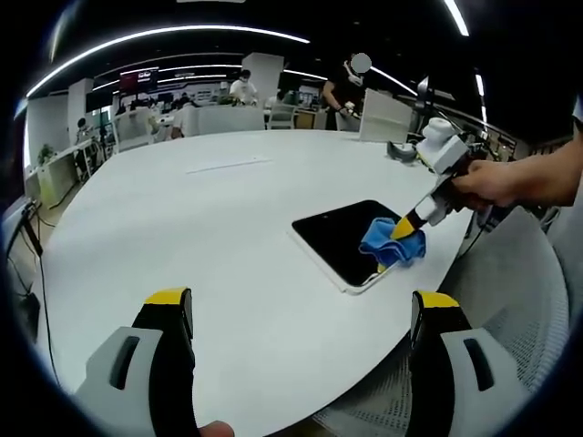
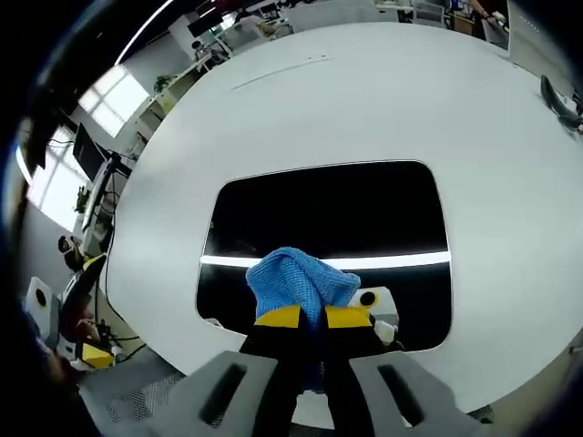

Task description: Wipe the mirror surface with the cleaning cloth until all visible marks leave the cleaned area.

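White and round, one table [image 1: 209,237] in an open office carries one dark mirror [image 1: 346,238] near its right edge, with one blue cleaning cloth [image 1: 390,242] pressed on the mirror's near right part. Right tongs [image 2: 313,316], held in a person's hand [image 1: 487,182], are clenched on the cloth, which bunches up over the glass. Left tongs [image 1: 301,305] hang released above the bare table, well apart from the mirror.

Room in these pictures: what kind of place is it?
Probably an open-plan office or lab: a big white table in front, rows of desks with people behind, and long strip lights on a dark ceiling.
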Action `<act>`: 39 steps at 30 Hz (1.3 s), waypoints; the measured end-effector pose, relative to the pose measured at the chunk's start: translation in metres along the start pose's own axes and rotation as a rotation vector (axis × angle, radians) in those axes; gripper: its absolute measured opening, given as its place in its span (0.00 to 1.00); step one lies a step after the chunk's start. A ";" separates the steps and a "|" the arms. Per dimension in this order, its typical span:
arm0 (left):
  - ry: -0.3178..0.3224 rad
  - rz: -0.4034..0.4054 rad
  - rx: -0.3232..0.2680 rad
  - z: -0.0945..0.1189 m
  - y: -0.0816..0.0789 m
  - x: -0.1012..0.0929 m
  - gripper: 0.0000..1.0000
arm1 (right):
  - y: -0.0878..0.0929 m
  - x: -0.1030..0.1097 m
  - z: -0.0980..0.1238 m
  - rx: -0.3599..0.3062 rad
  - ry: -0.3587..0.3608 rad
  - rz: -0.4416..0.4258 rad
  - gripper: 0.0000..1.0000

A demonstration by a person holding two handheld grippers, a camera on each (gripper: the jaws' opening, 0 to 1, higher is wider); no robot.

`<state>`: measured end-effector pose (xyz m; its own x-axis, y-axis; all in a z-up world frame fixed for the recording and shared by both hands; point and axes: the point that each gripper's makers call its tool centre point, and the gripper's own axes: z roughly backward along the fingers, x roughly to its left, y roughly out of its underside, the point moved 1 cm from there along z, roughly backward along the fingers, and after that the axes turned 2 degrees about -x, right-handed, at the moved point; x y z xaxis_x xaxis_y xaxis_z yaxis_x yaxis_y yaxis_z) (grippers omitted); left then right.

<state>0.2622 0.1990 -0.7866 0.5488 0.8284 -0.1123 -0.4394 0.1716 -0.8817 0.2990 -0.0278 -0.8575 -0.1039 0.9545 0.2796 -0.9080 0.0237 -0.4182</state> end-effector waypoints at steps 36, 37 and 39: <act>0.013 0.025 0.019 0.002 0.010 0.000 0.99 | -0.002 0.056 -0.019 0.034 -0.047 0.051 0.02; 0.012 0.028 0.018 0.002 0.010 0.000 0.99 | -0.002 0.057 -0.019 0.035 -0.048 0.052 0.02; 0.010 0.036 0.015 0.002 0.009 0.000 0.99 | -0.003 0.059 -0.021 0.036 -0.049 0.056 0.02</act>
<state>0.2570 0.2017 -0.7933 0.5393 0.8290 -0.1482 -0.4696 0.1499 -0.8700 0.3044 0.0346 -0.8582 -0.1738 0.9383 0.2991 -0.9140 -0.0406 -0.4037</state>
